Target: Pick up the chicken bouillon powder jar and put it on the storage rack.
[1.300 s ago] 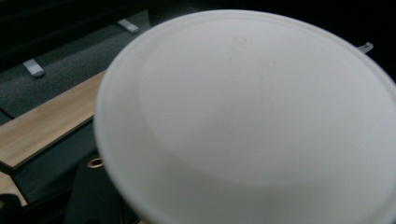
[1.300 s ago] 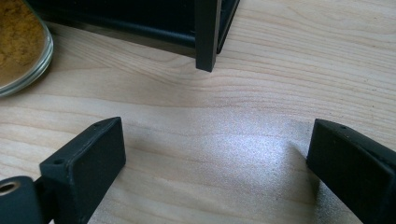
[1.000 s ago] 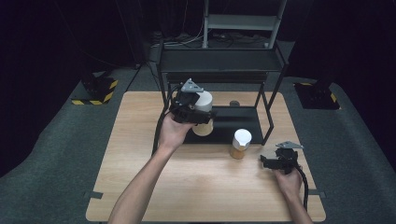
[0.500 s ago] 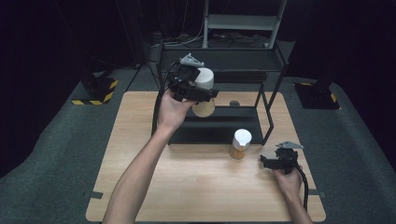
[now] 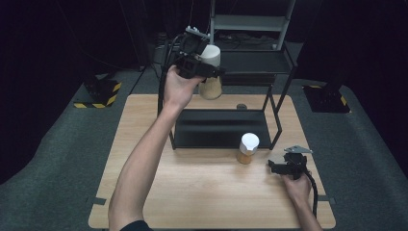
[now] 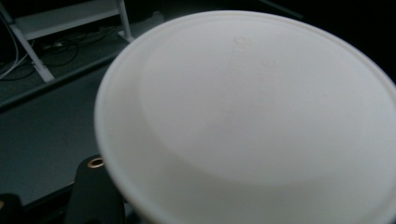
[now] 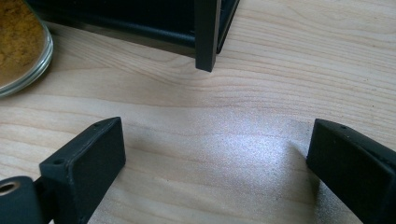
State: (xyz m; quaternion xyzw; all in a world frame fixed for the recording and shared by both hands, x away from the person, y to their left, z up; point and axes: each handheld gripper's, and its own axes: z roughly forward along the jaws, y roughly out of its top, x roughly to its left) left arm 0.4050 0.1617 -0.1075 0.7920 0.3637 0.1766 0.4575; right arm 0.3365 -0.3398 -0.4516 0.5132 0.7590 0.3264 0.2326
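Your left gripper point(image 5: 204, 72) is raised high over the far edge of the table point(image 5: 144, 192), level with the top shelf of the black rack point(image 5: 269, 108), and it is clamped on a jar point(image 5: 210, 79) with a white lid point(image 5: 210, 54). The jar hangs upright in the grip, its tan contents showing below the lid, and it sits just in front of the rack's upper shelf rather than on it. In the left gripper view the lid point(image 6: 252, 121) looms so close that it is blurred (faint raised lettering shows near its top), and one black jaw edges in at the lower left beside it.

A second jar point(image 5: 248, 149), also white-lidded and holding orange-brown powder, stands on the table just in front of the rack's lower right corner. In the right gripper view you catch its glass base point(image 7: 21, 46) at the upper left, with the powder pressed against the wall.

Your right gripper point(image 5: 279, 166) rests low at the right side of the table, near that second jar but apart from it. Its jaws stand wide open with nothing between them, only bare wood grain point(image 7: 215, 140), and they aim toward a rack leg point(image 7: 207, 35) that ends on the tabletop.

A small dark round object point(image 5: 241, 106) lies on the table behind the rack; you cannot tell what it is.
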